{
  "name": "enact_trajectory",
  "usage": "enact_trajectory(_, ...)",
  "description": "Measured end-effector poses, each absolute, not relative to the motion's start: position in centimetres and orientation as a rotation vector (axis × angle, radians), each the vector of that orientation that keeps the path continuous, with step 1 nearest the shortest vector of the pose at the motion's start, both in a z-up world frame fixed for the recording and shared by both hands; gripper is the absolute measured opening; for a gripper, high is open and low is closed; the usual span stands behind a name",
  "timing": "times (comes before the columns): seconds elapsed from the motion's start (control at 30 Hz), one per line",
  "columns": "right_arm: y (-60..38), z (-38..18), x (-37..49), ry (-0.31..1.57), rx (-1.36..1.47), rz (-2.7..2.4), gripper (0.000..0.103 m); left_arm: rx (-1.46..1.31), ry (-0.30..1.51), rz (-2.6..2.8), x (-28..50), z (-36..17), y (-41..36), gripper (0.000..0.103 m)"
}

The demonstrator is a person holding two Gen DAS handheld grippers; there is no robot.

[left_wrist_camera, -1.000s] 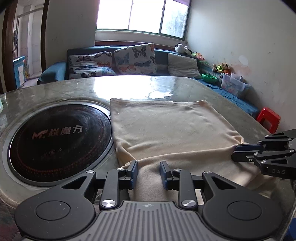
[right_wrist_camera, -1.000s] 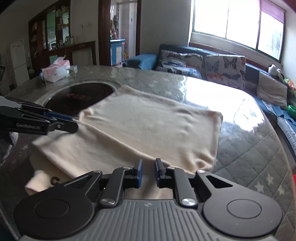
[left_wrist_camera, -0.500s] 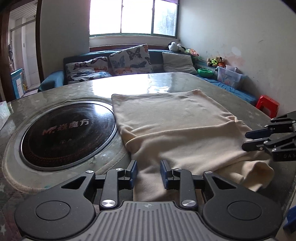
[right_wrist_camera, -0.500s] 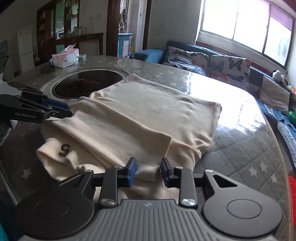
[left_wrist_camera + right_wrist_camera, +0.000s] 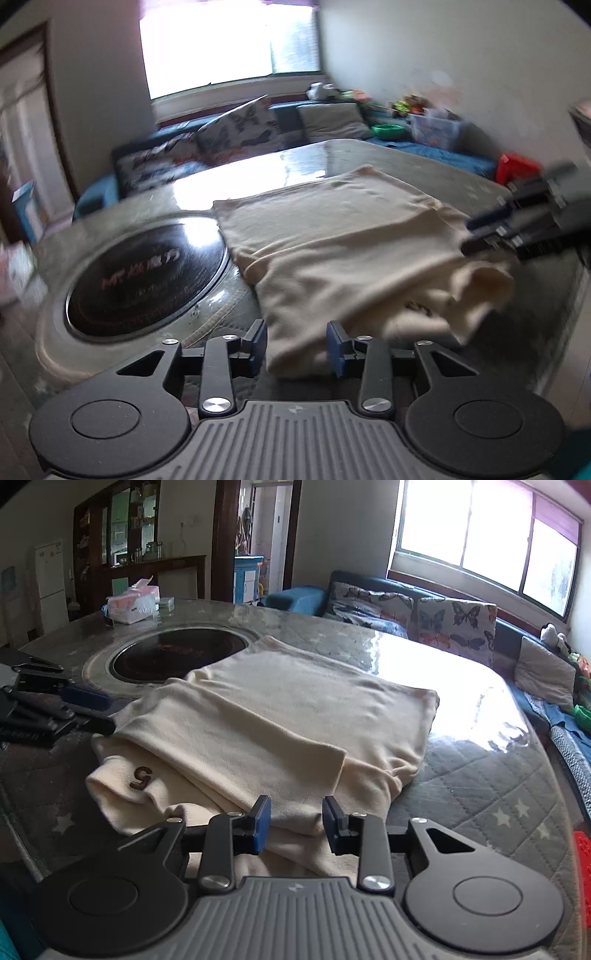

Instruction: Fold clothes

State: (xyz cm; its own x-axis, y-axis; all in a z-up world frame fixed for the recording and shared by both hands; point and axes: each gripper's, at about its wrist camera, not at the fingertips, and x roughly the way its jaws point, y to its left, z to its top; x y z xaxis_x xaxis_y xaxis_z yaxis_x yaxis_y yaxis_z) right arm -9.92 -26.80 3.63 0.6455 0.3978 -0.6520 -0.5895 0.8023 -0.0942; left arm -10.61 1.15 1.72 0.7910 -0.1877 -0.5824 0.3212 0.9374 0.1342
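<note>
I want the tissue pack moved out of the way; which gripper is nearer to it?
Left. The left gripper sits at the garment's near-left edge, beside the cooktop, with the tissue pack beyond it. The right gripper is at the garment's opposite near corner, farther away.

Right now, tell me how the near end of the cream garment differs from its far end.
The near end of the cream garment is bunched into stacked layers, showing a brown mark; the far end lies in one smooth, flat sheet. The near end hangs at the table edge between the open left gripper and open right gripper; the far end lies mid-table, beside the black cooktop. Both are plain cream fabric.
</note>
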Motion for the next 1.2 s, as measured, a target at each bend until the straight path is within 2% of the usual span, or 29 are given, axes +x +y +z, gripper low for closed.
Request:
enact_trajectory(0.03, -26.9, 3.8, -10.1, 0.657, -0.315, 0.572, 0.042, 0.266, 0.589, -0.291, -11.1, 1.6, 0.8, 0.043)
enact_trajectory(0.1, -27.1, 4.0, -10.4, 0.653, -0.32, 0.572, 0.042, 0.33, 0.571, -0.319, -11.9, 1.3, 0.0, 0.046)
enact_trajectory(0.23, -26.9, 3.9, -11.1, 0.649, -0.358, 0.583, 0.054, 0.437, 0.531, -0.379, -12.6, 0.2, -2.2, 0.046)
enact_trajectory(0.4, -26.9, 4.2, -12.4, 0.634, -0.432, 0.601, 0.06, 0.532, 0.464, -0.442, -12.8, -0.9, -4.4, 0.046)
enact_trajectory(0.43, -26.9, 4.2, -12.8, 0.629, -0.451, 0.603, 0.065, 0.544, 0.453, -0.448, -12.8, -1.0, -4.6, 0.046)
enact_trajectory(0.5, -26.9, 4.2, -13.5, 0.618, -0.486, 0.61, 0.069, 0.543, 0.447, -0.455, -12.6, -1.1, -4.7, 0.038)
enact_trajectory(0.57, -26.9, 4.2, -14.2, 0.607, -0.528, 0.623, 0.077, 0.524, 0.452, -0.459, -12.2, -1.1, -4.7, 0.024)
enact_trajectory(0.67, -26.6, 3.8, -15.1, 0.589, -0.594, 0.649, 0.079, 0.479, 0.452, -0.452, -11.6, -0.6, -4.4, 0.014)
enact_trajectory(0.73, -26.1, 3.5, -15.5, 0.57, -0.633, 0.672, 0.083, 0.425, 0.456, -0.447, -10.9, 0.1, -3.9, 0.013)
enact_trajectory(0.9, -24.4, 2.9, -15.4, 0.52, -0.665, 0.709, 0.083, 0.329, 0.463, -0.438, -8.8, 1.7, -3.4, 0.011)
enact_trajectory(1.0, -23.3, 2.7, -14.0, 0.516, -0.626, 0.718, 0.079, 0.299, 0.464, -0.438, -7.7, 2.1, -3.4, 0.011)
enact_trajectory(1.03, -23.0, 2.7, -13.4, 0.522, -0.604, 0.723, 0.071, 0.293, 0.466, -0.435, -7.4, 2.2, -3.3, 0.011)
enact_trajectory(1.07, -22.9, 2.6, -12.7, 0.533, -0.578, 0.727, 0.058, 0.286, 0.471, -0.434, -7.2, 2.2, -3.3, 0.012)
enact_trajectory(1.17, -22.7, 2.8, -11.4, 0.572, -0.52, 0.735, 0.036, 0.291, 0.481, -0.438, -7.3, 1.9, -3.0, 0.015)
enact_trajectory(1.2, -22.8, 2.9, -10.9, 0.583, -0.498, 0.741, 0.034, 0.294, 0.484, -0.44, -7.6, 1.9, -2.6, 0.016)
